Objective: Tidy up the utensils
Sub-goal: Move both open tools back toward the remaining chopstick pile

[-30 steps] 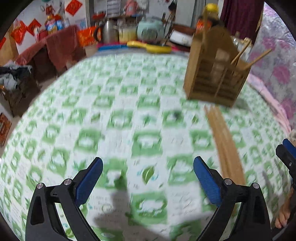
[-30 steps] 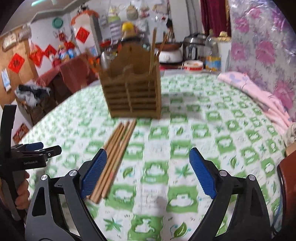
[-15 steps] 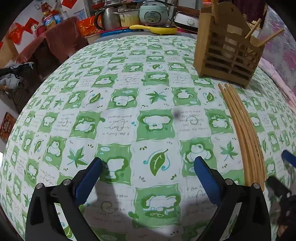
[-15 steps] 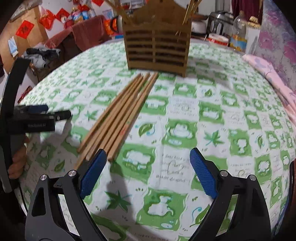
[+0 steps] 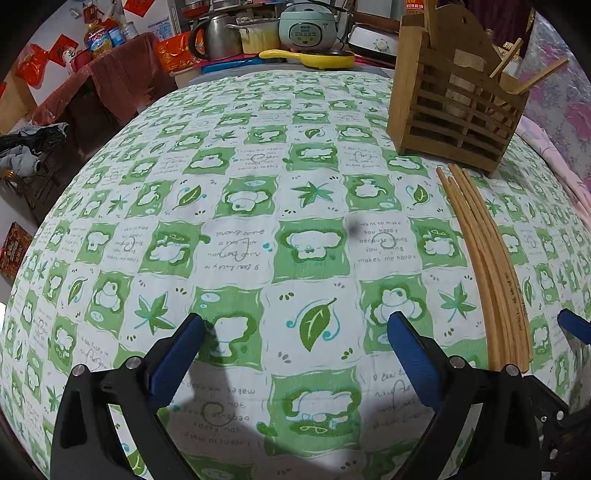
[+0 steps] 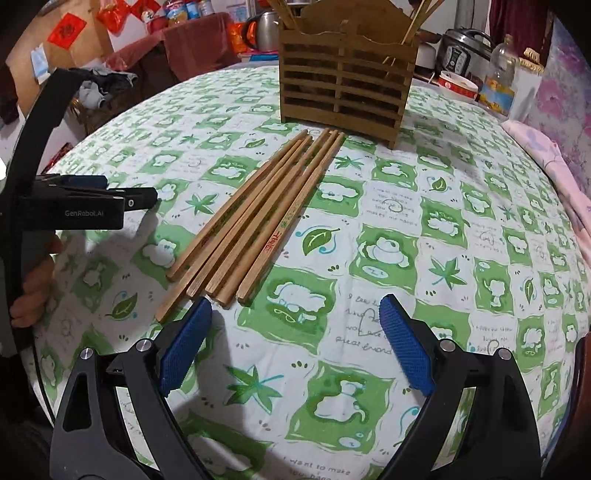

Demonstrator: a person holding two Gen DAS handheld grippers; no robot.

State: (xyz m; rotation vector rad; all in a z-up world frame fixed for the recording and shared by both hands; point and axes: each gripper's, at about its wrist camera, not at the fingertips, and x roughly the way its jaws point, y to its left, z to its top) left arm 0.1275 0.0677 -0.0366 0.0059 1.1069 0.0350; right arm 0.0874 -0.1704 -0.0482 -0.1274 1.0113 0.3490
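Several wooden chopsticks (image 6: 258,218) lie side by side on the green-and-white tablecloth, tips pointing at a slatted wooden utensil holder (image 6: 343,79) that has a few chopsticks standing in it. My right gripper (image 6: 293,347) is open and empty, low over the cloth, its left pad just short of the near ends of the chopsticks. In the left wrist view the chopsticks (image 5: 487,266) run along the right side, below the holder (image 5: 458,103). My left gripper (image 5: 295,354) is open and empty, to the left of the chopsticks.
The round table (image 5: 236,122) drops off at its edges. Behind it stand a kettle (image 5: 216,37), a rice cooker (image 5: 308,24) and a yellow pan (image 5: 314,59). A pink cloth (image 6: 543,147) lies at the right edge. The left gripper body (image 6: 85,206) shows at left in the right wrist view.
Both grippers have moved down and closer to the table. The chopsticks now lie much nearer to the right gripper. Both grippers stay open.
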